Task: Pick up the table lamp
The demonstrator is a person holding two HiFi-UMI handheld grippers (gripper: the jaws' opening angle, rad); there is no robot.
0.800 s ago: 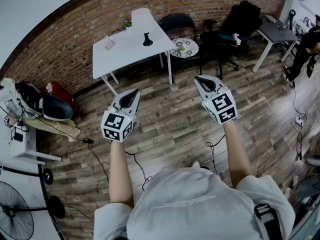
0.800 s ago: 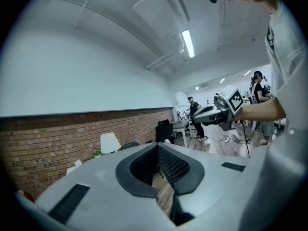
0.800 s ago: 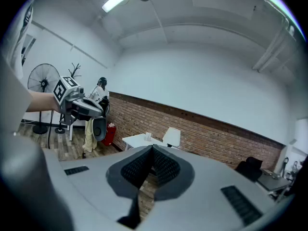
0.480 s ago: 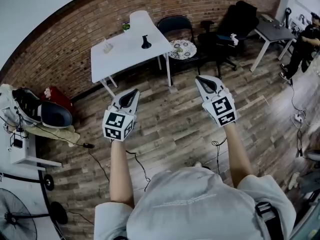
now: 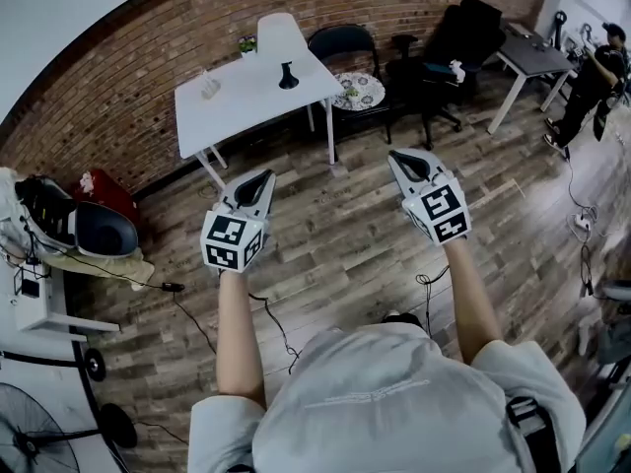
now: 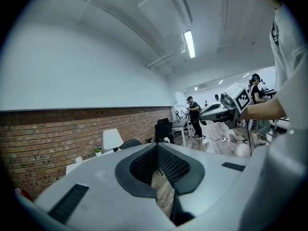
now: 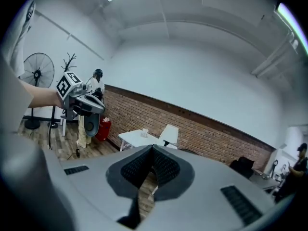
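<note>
Far left on the wood floor (image 5: 335, 249) we note a standing fan (image 5: 28, 439), a white shelf unit (image 5: 44, 299) and a dark rounded bag (image 5: 104, 230), all near the brick wall (image 5: 128, 97).

Left tongs (image 5: 264, 178): held out at arm's length over bare floor, pointing roughly level toward the wall. Pads pressed together at the tips, nothing between them.

Beyond, well apart from both tongs, stands a white bench (image 5: 246, 101) against the wall. On it, from the left:
- a small clear item (image 5: 209, 87), too small for us to identify
- a little green plant (image 5: 246, 44) at the back edge
- the table lamp (image 5: 280, 37), upright, with a white shade over a black stem and base, toward the bench's right end and clear of both tongs

Right of the bench we see a dark chair (image 5: 345, 42), a round patterned stool (image 5: 362, 94) and a black office chair (image 5: 468, 33).

Right tongs (image 5: 399, 157): also out front over the floor, about level with the left pair. Pads closed against each other, empty.

Far right we see a grey desk (image 5: 532, 57), with a person (image 5: 596, 72) standing just beside it.
</note>
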